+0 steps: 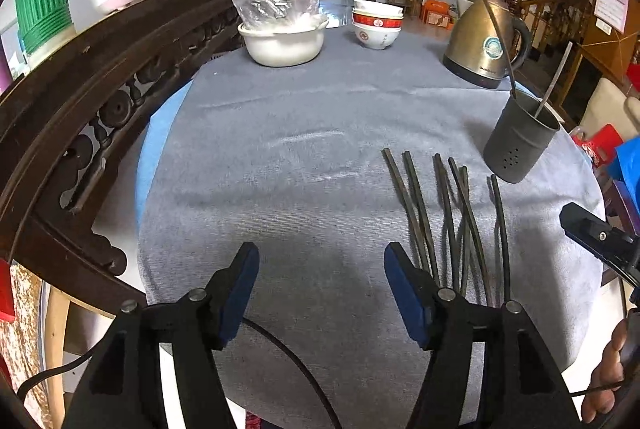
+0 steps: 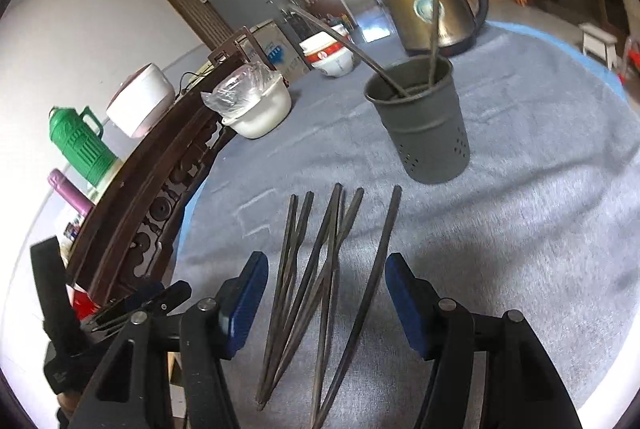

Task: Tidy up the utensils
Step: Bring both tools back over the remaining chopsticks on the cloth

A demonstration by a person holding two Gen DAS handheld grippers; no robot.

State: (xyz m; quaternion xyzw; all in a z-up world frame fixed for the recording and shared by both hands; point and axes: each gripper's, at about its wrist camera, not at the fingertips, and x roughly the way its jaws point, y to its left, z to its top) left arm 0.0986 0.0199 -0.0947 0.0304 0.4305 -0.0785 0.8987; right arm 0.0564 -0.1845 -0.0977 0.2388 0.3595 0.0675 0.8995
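Observation:
Several dark chopsticks point(image 1: 444, 213) lie fanned on the grey cloth, just right of my left gripper point(image 1: 321, 257), which is open over bare cloth with nothing between its fingers. In the right wrist view the same chopsticks point(image 2: 320, 269) lie on the cloth between the fingers of my right gripper point(image 2: 327, 265). That gripper is open and its blue pads stand clear of them. Beyond the chopsticks stands a grey perforated holder point(image 1: 520, 141) point(image 2: 424, 125) with two chopsticks leaning in it.
A brass kettle point(image 1: 486, 41) and stacked red-and-white bowls point(image 1: 377, 23) stand at the table's far side, beside a white basin point(image 1: 282, 39) with a plastic bag in it. Carved dark wooden furniture point(image 1: 80, 101) borders the left. A black cable point(image 1: 296, 361) crosses the near cloth.

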